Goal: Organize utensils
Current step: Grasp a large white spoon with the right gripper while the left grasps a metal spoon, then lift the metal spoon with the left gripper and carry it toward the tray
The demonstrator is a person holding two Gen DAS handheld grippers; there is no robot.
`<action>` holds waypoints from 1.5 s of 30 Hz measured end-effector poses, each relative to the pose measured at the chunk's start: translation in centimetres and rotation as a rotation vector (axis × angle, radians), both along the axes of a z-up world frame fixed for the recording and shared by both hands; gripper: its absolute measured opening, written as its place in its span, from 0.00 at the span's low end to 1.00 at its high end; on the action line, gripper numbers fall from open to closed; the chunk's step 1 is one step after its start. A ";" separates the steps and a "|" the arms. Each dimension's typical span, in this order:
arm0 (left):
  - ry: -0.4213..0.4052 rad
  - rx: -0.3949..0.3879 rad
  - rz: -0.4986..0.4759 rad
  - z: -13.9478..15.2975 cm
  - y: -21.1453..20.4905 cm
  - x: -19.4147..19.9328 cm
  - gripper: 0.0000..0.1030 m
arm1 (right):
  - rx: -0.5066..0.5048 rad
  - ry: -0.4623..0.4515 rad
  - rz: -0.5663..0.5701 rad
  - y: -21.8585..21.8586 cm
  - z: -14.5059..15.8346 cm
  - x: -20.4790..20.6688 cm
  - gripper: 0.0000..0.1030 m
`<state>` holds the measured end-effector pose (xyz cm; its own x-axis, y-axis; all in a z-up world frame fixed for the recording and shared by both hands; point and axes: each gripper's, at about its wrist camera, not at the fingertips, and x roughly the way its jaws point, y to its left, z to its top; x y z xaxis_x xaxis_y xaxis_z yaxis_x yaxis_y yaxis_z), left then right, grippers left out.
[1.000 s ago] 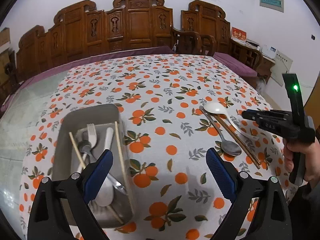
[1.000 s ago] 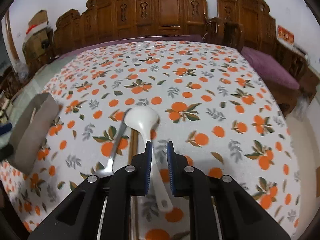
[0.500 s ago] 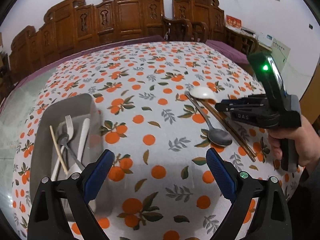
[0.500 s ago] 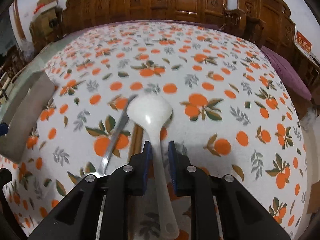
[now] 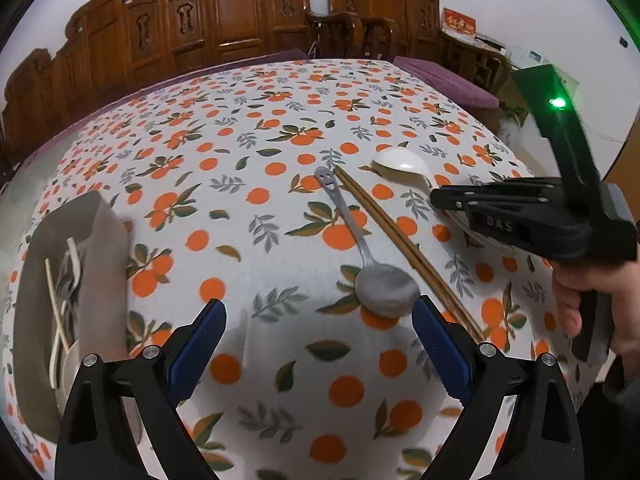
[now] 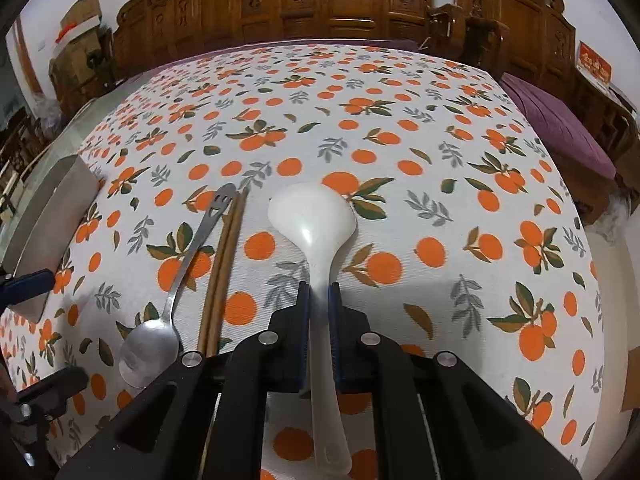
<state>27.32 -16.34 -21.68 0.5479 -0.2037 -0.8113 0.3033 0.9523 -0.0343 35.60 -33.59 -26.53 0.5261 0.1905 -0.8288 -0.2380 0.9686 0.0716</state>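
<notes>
Two claws: right claw (image 6: 319,300), jaws just closing, pinches white plastic ladle (image 6: 316,220) mid-handle; lift level. Left claw (image 5: 318,334) gapes empty, lower centre.

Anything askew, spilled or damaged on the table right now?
Nothing damaged or spilled. Three utensils lie loose on the tablecloth, outside the metal tray: metal spoon, brown chopsticks, white ladle. The right gripper, whose jaws have just been closing, sits shut on the ladle's handle. The left gripper is open and empty.
</notes>
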 end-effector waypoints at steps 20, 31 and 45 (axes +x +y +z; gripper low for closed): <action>0.080 -0.012 0.090 -2.7 -3.2 2.0 0.45 | 0.083 -0.026 -0.006 -1.1 1.1 -0.4 0.10; 0.059 0.037 0.092 -2.0 -4.0 1.4 0.03 | 0.092 -0.032 -0.002 -1.1 1.3 -0.4 0.10; 0.041 -0.008 0.018 0.0 -4.2 0.5 0.20 | 0.103 -0.045 -0.017 -1.8 1.7 -0.5 0.10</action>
